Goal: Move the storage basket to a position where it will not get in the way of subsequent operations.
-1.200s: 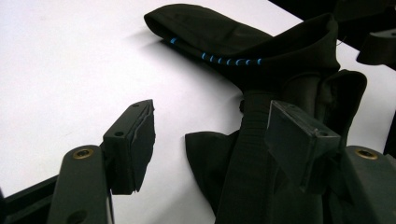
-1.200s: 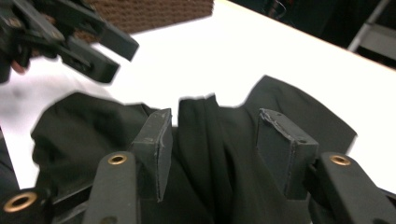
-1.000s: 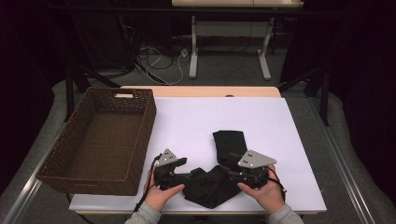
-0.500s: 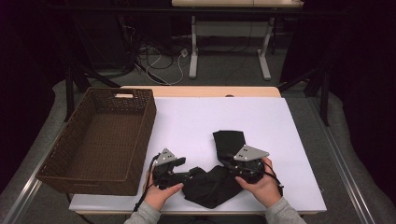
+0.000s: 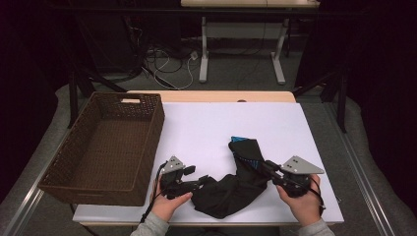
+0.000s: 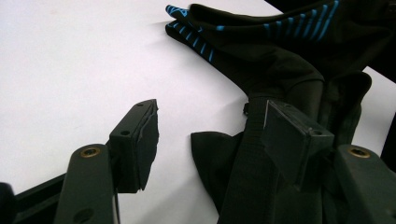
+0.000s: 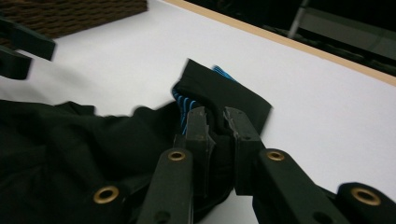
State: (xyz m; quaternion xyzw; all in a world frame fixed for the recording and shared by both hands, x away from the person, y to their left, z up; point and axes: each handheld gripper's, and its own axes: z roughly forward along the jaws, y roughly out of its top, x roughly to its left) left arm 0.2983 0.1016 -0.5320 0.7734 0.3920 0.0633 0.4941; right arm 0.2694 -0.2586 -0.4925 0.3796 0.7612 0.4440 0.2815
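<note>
Room: we worked in a dark room at a white-topped table (image 5: 206, 128) with a pale wooden far edge, with cables on the floor behind it.
Basket: a brown woven wicker basket (image 5: 105, 142) with a handle slot stood on the table's left, with nothing inside that we could see.
Garment: a black cloth garment with blue striped trim (image 5: 236, 179) lay crumpled on the near middle of the table, between our two hands.
Right gripper (image 7: 217, 123): its jaws had just been closing, and the pads were pinched narrow on a fold of the cloth beside the blue stripes.
Left gripper (image 6: 210, 135): jaws stood partly apart; one pad hung over bare table, the other sat over the black cloth, and nothing was gripped.
Step in hand: by our reading, we were drawing the garment out to straighten it, the right end caught first.
Next move: we judged the left jaws had to close on the near edge of the cloth, so both ends could be pulled taut.
Change from a second ago: our right hand had swung outward toward the table's right, stretching the heap into a longer curved band; our left hand had held its place.
</note>
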